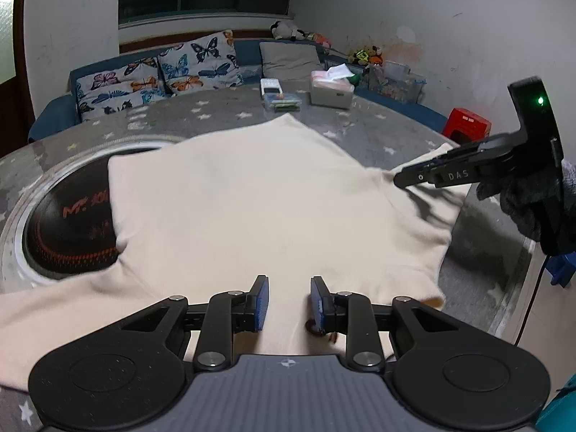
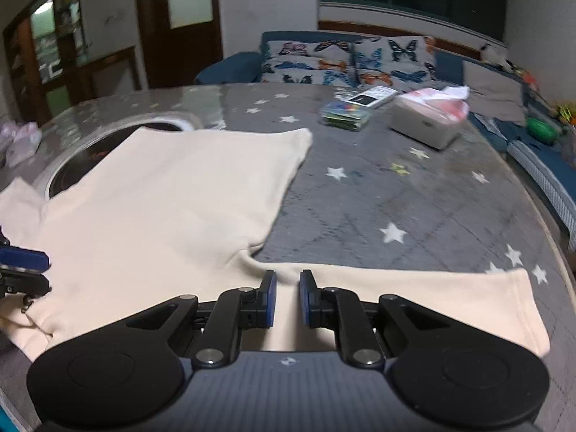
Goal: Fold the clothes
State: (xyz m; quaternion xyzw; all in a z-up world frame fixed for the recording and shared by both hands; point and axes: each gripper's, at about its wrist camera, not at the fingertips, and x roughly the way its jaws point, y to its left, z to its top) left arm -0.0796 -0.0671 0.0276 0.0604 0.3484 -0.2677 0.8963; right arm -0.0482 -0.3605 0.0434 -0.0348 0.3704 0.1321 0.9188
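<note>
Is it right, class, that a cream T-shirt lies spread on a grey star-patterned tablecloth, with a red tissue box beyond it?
Not quite. The tissue box is white, not red, as the right wrist view shows. The rest stands: the cream T-shirt lies spread on the grey star-patterned tablecloth.

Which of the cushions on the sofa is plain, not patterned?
The grey cushion, right of the two butterfly-print cushions, is the only plain one.

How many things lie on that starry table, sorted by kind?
Shirt: 1
Tissue box: 1
Remote: 1
Colourful packet: 1
Total: 4
</note>
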